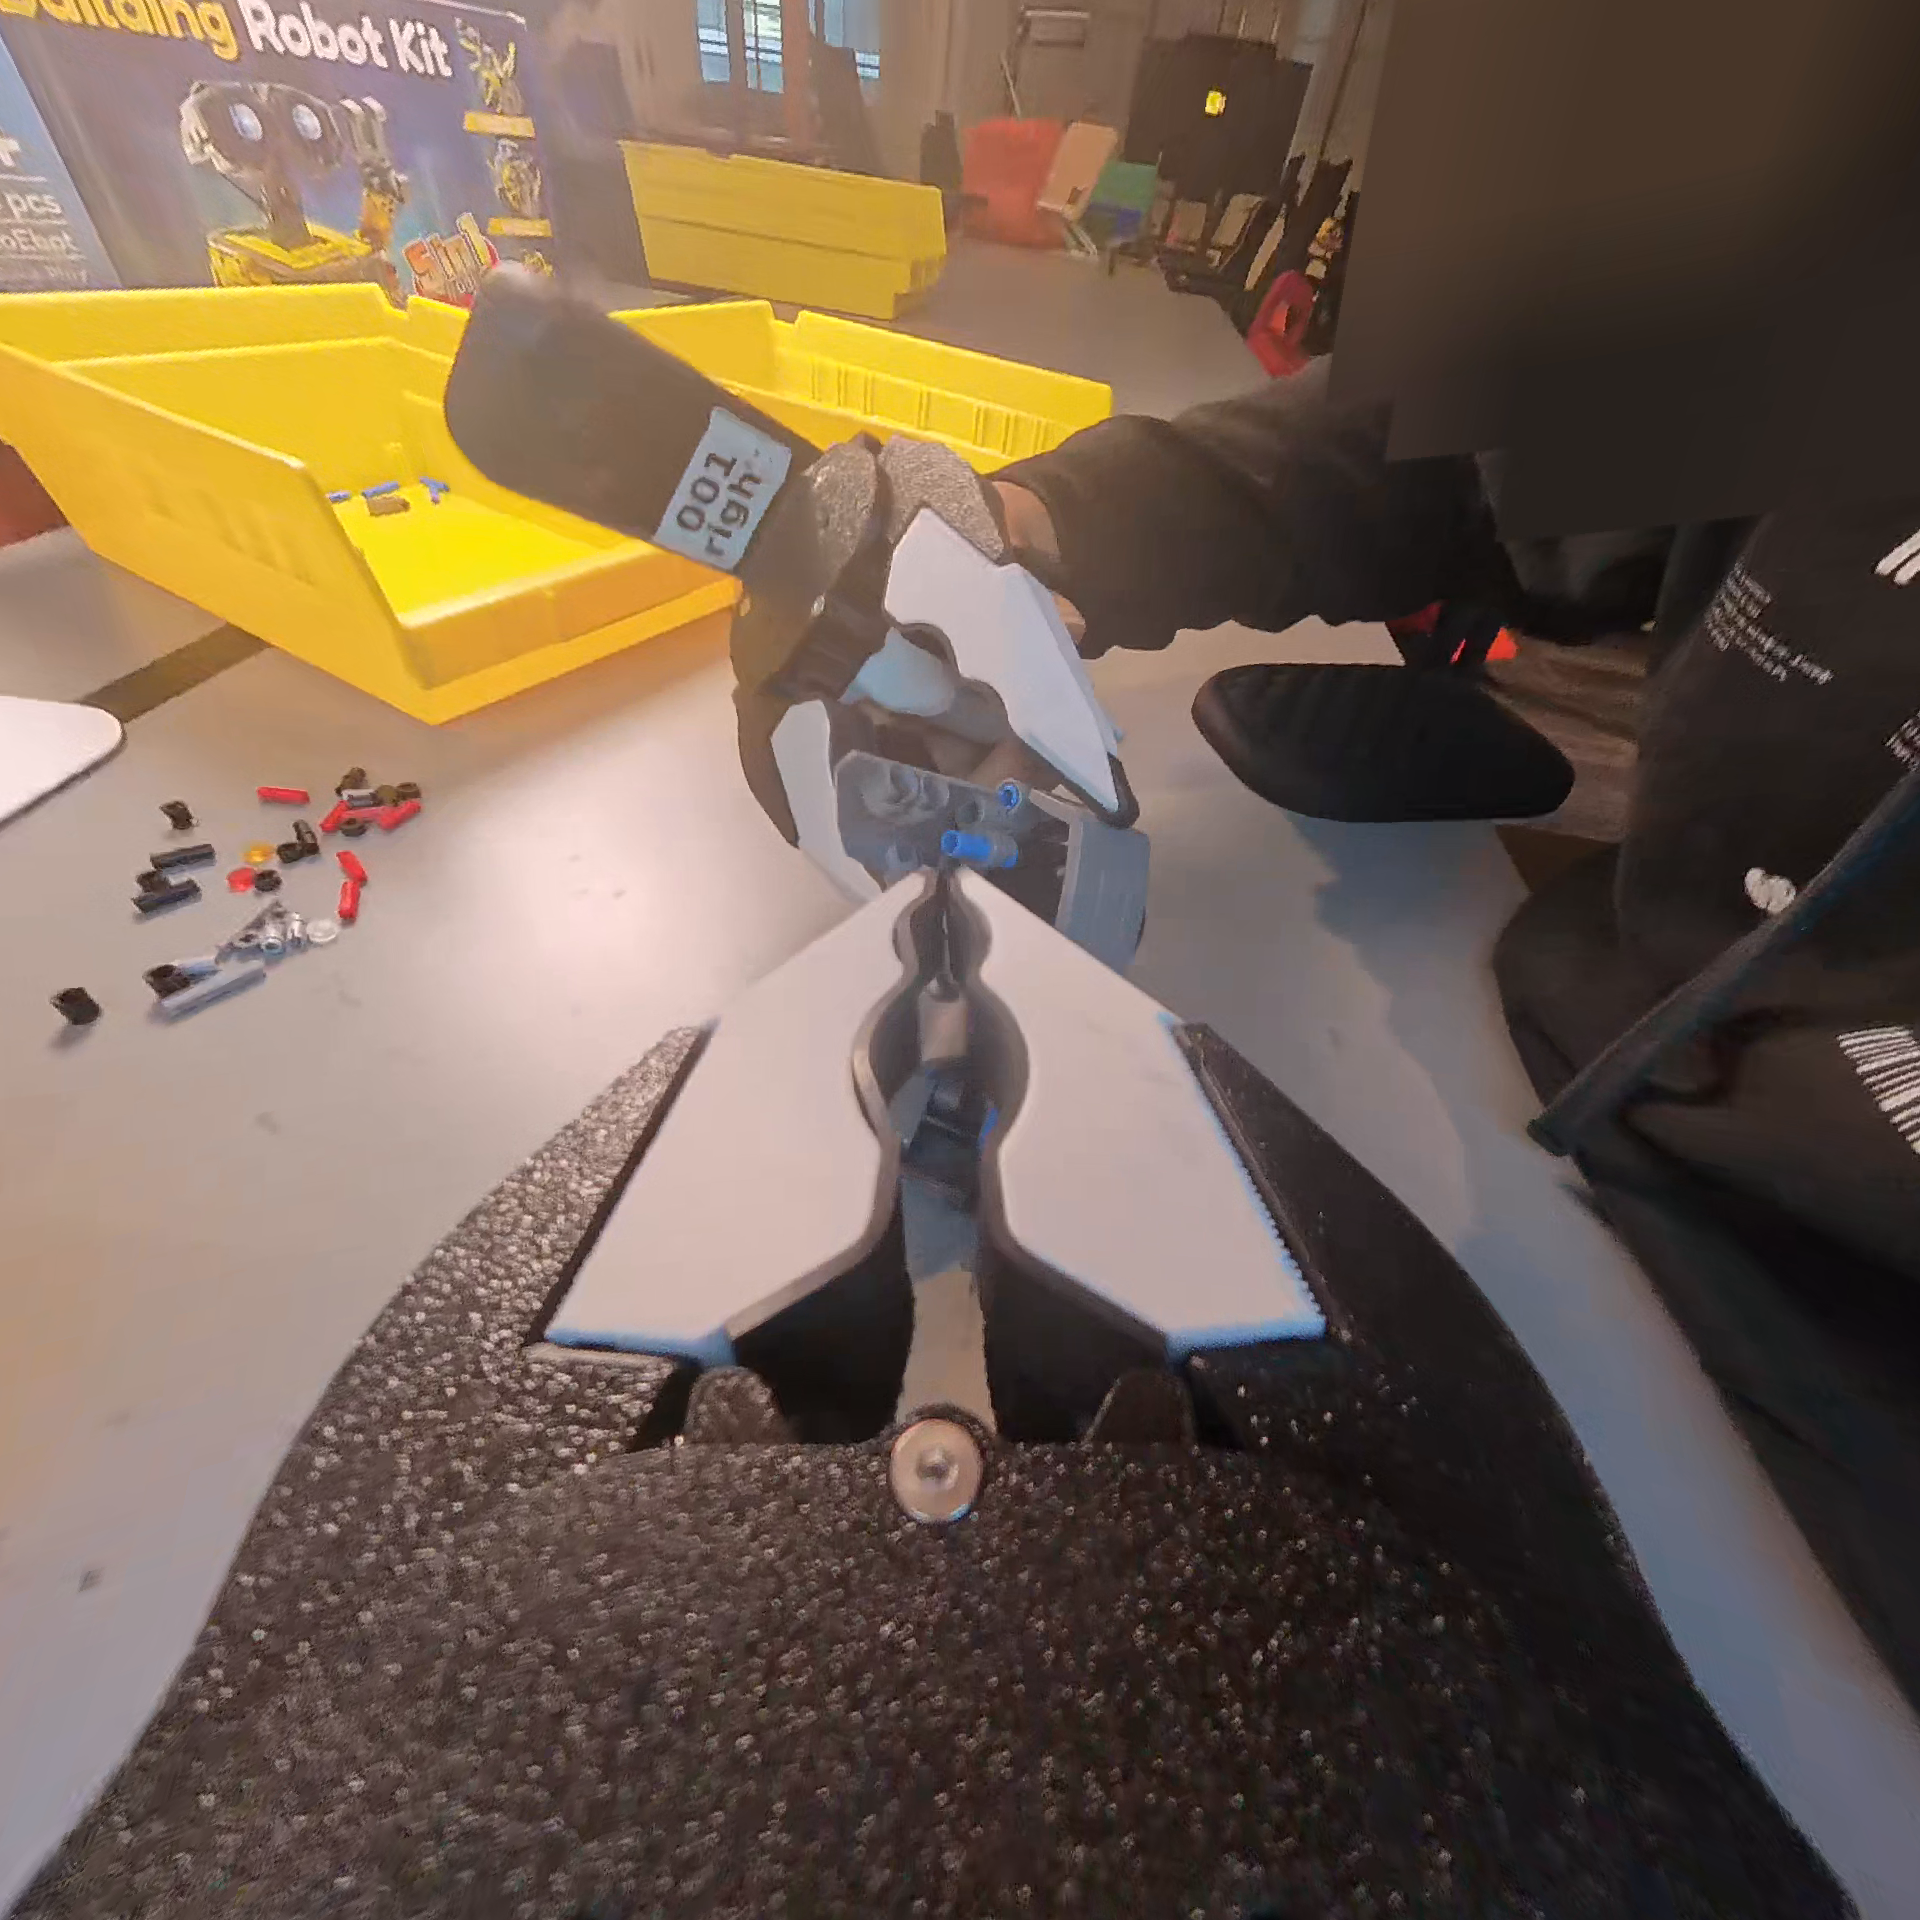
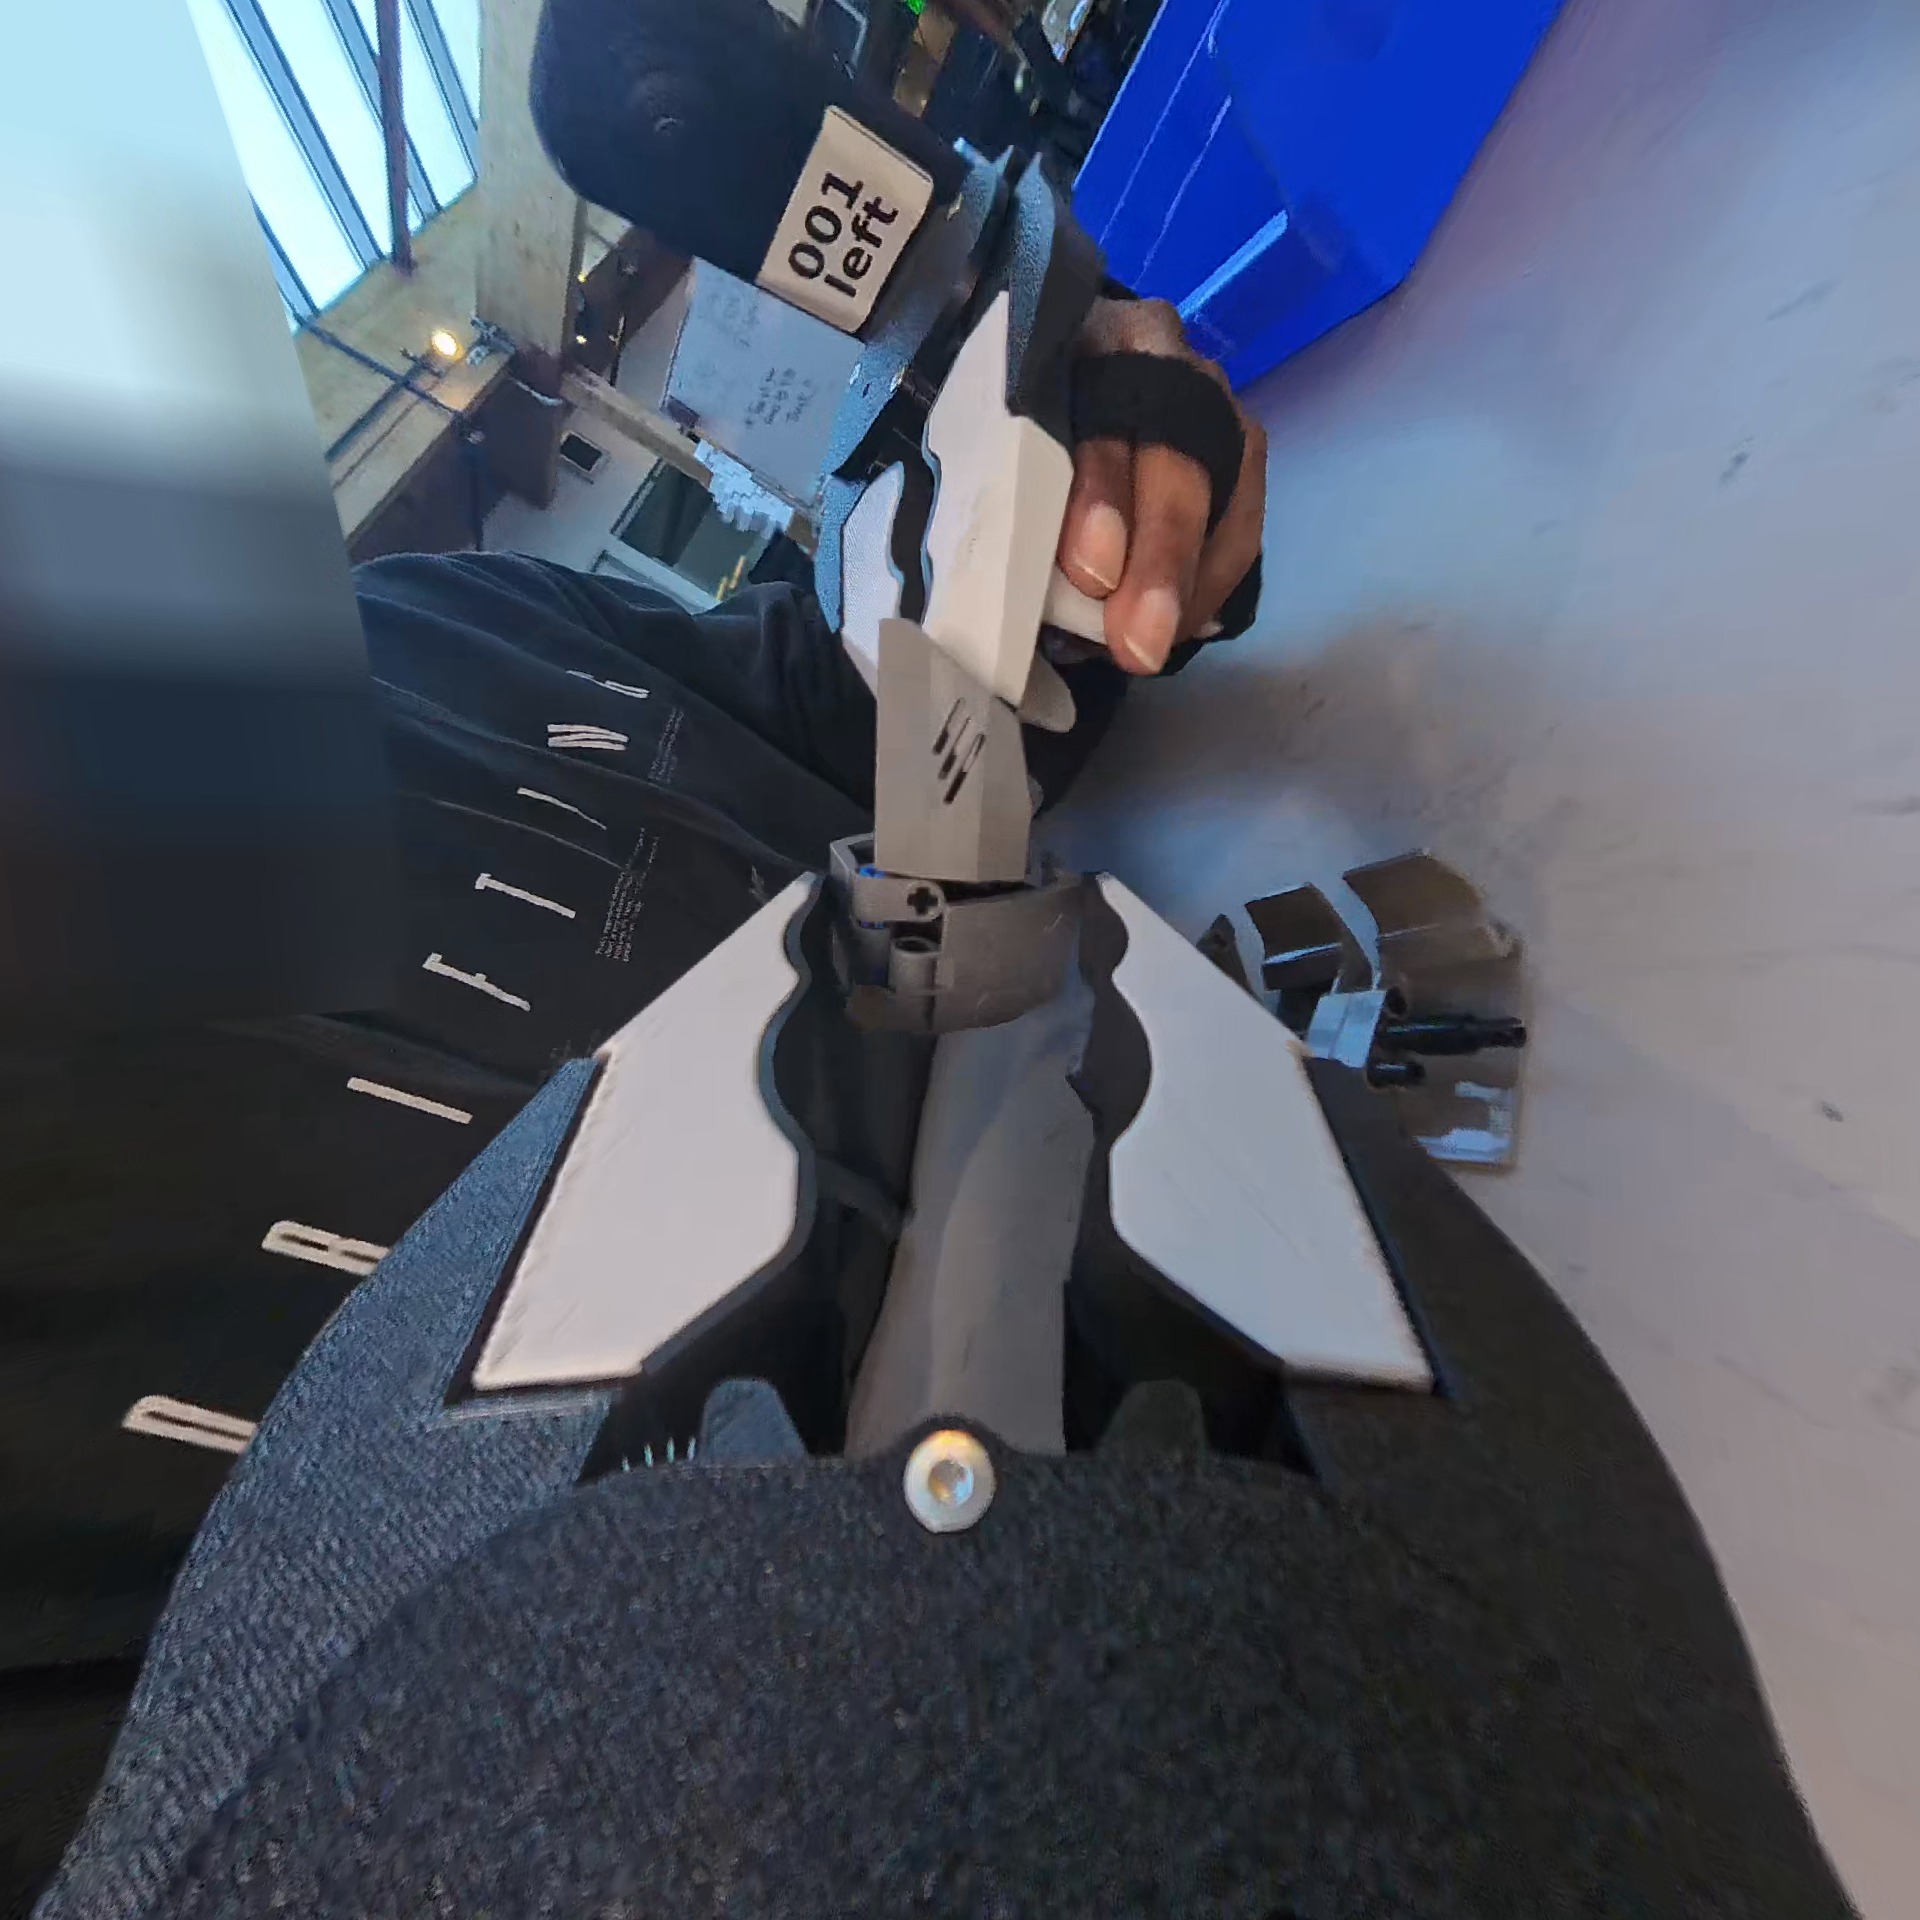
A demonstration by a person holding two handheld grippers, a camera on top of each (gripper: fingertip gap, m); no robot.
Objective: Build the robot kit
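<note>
My right gripper (image 2: 956,894) is shut on a small dark grey brick assembly (image 2: 935,956) with blue pins and holds it above the grey table (image 2: 1558,623). My left gripper (image 1: 940,883) is shut on a flat grey panel piece (image 2: 951,769). The panel's lower end touches the top of the assembly. In the left wrist view the right gripper (image 1: 966,821) grips the assembly (image 1: 925,810) directly in front of my left fingertips, and the panel hardly shows between them. In the right wrist view the left gripper (image 2: 935,665) comes down from above, held by a hand (image 2: 1153,520).
Loose small black, red and grey pieces (image 1: 260,873) lie on the table at left. Yellow bins (image 1: 312,540) and a kit box (image 1: 260,135) stand behind them. A second grey and black sub-assembly (image 2: 1371,987) lies on the table. A blue bin (image 2: 1299,156) and the person's dark clothing (image 2: 520,831) are close. Both grippers' tips are close together, under 4 cm apart.
</note>
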